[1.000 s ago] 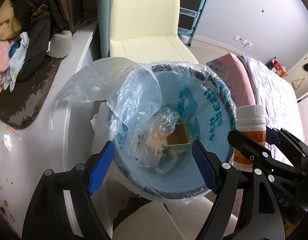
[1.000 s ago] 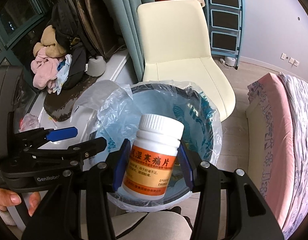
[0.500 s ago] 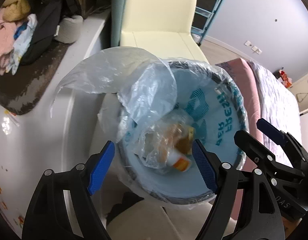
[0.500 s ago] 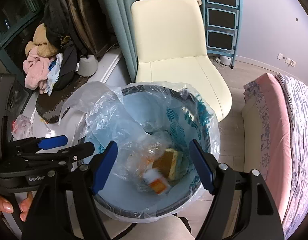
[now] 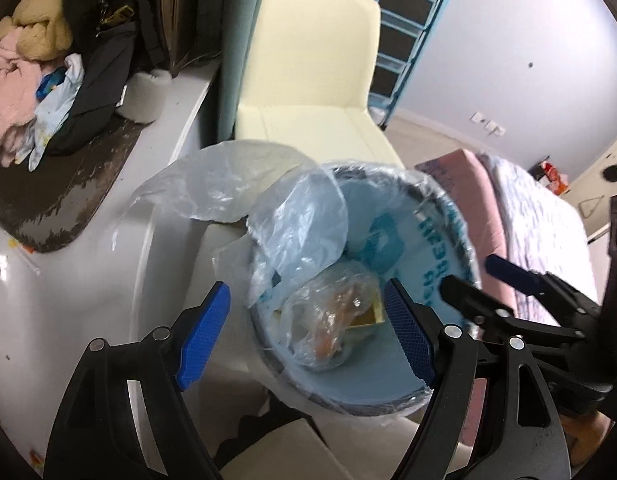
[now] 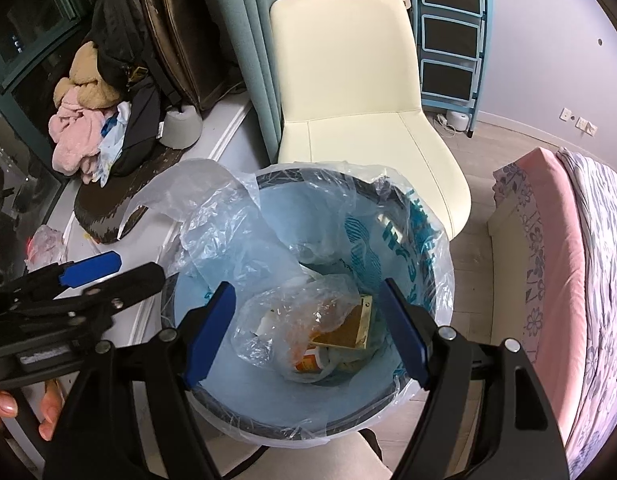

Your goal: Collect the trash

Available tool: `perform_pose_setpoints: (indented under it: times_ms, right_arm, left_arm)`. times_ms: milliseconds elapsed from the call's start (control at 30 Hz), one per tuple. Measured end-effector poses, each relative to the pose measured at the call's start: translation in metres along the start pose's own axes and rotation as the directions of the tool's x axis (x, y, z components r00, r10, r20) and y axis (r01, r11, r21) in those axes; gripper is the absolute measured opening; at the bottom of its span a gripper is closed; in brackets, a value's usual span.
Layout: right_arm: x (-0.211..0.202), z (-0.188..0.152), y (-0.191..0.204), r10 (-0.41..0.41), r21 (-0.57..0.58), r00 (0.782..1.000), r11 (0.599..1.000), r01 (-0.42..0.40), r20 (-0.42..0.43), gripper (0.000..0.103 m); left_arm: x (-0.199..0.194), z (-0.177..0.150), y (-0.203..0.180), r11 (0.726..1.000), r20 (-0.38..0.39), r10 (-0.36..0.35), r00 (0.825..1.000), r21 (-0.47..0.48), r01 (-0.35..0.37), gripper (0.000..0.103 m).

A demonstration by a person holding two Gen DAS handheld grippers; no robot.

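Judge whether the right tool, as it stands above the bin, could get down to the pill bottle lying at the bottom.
Probably yes. The right tool is open, empty, and pointed into the bin's open mouth. The pill bottle lies partly under a crumpled clear bag, so the fingers would likely meet plastic first.

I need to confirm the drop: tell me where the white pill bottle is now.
In the right wrist view, the pill bottle lies on its side at the bottom of the lined trash bin, under crumpled clear plastic, left of a gold box.

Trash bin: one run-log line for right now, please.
trash bin: lined, upright | pill bottle: inside, among bagged rubbish | right gripper: jaws open, empty, over bin | left gripper: open, empty
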State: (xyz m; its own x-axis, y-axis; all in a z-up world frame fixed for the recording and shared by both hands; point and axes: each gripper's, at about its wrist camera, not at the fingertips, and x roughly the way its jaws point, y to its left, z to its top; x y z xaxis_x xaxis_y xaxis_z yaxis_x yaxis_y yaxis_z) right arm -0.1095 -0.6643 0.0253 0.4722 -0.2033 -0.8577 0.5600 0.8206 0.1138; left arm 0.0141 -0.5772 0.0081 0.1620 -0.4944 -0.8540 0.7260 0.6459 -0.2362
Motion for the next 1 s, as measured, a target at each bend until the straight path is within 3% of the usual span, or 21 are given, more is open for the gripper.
perform_pose_setpoints:
  times_ms: [67,133,167,200,467,667,833,1000]
  right_arm:
    - [0.0,0.001,0.001,-0.001,-0.004,1.0,1.0,0.001,0.001,0.071]
    - [0.0,0.0,0.002,-0.004,-0.001,1.0,1.0,0.004,-0.001,0.071]
    - [0.0,0.0,0.001,-0.008,0.008,1.0,1.0,0.008,-0.003,0.071]
    - [0.001,0.0,0.0,-0.001,0.019,1.0,1.0,0.001,-0.005,0.071]
    - [0.0,0.001,0.006,0.001,0.013,1.0,1.0,-0.001,-0.002,0.071]
    - [0.0,-0.001,0.012,0.005,0.012,1.0,1.0,-0.005,-0.006,0.071]
    - [-0.001,-0.002,0.014,0.007,0.021,1.0,1.0,-0.006,-0.007,0.071]
    - [-0.002,-0.002,0.016,0.004,0.028,1.0,1.0,-0.004,-0.009,0.071]
  left_arm:
    - [-0.004,-0.001,-0.003,0.999,0.015,-0.034,0.999,0.016,0.033,0.076]
    - [-0.006,-0.002,-0.006,0.999,0.016,-0.023,1.0,0.036,0.022,0.079]
    - [-0.005,-0.002,-0.006,0.999,0.012,-0.004,1.0,0.041,0.004,0.096]
    - [-0.005,-0.003,-0.006,0.999,0.008,0.013,1.0,0.042,-0.014,0.098]
    - [-0.008,-0.007,0.002,0.997,0.01,0.067,0.998,0.041,-0.068,0.098]
    - [-0.017,-0.012,-0.001,0.997,0.035,-0.004,0.999,0.079,0.001,0.098]
    - [-0.02,-0.014,0.005,0.997,0.025,-0.072,0.997,0.043,0.071,0.098]
    - [-0.025,-0.017,0.005,0.995,0.041,-0.086,0.995,0.05,0.084,0.098]
